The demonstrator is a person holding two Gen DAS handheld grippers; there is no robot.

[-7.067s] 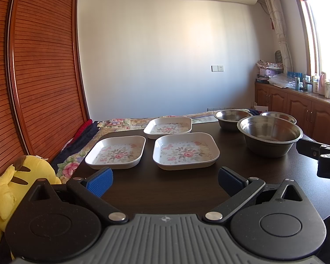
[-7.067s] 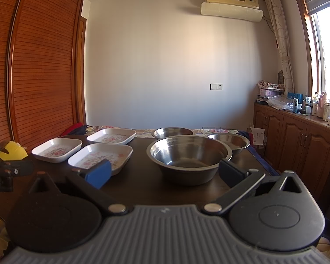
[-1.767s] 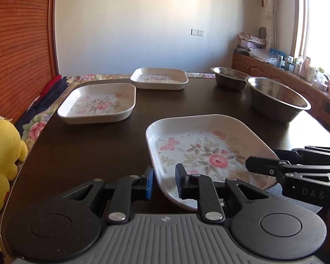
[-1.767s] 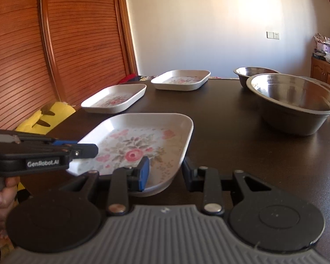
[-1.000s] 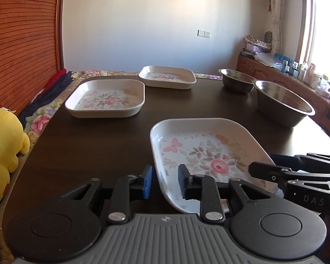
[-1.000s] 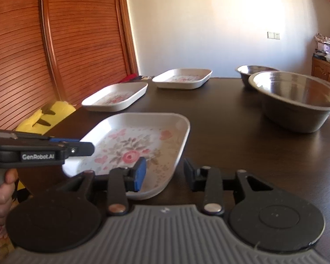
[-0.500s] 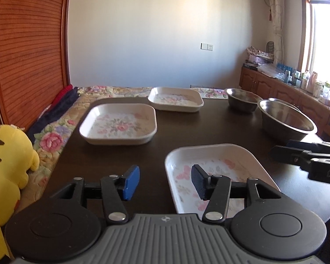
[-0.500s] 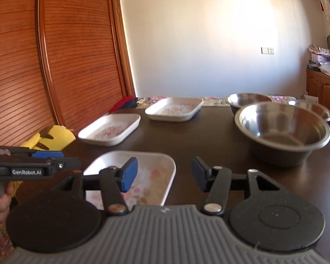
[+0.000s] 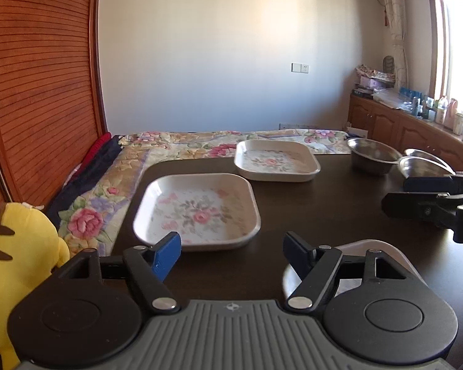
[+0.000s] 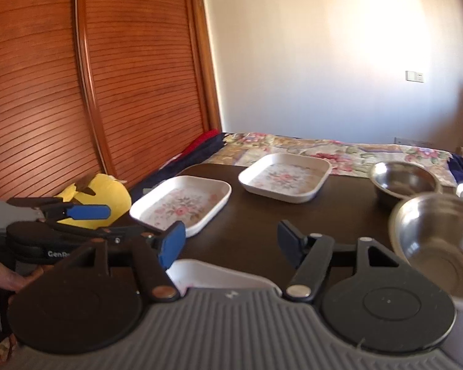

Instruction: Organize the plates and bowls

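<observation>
On the dark worktop (image 9: 339,203), three floral plates and the steel bowls (image 10: 438,231) sat unstacked; the near plate (image 9: 382,246) lay just under your tools, the middle plate (image 9: 197,209) ahead. Your left tool (image 9: 231,249) and right tool (image 10: 231,239) both gaped, holding nothing. You would have done best pinching the near rim squarely and lifting level.

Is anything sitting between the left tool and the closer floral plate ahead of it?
Nothing visible: only bare dark table lies between the open left tool and the floral plate.
</observation>
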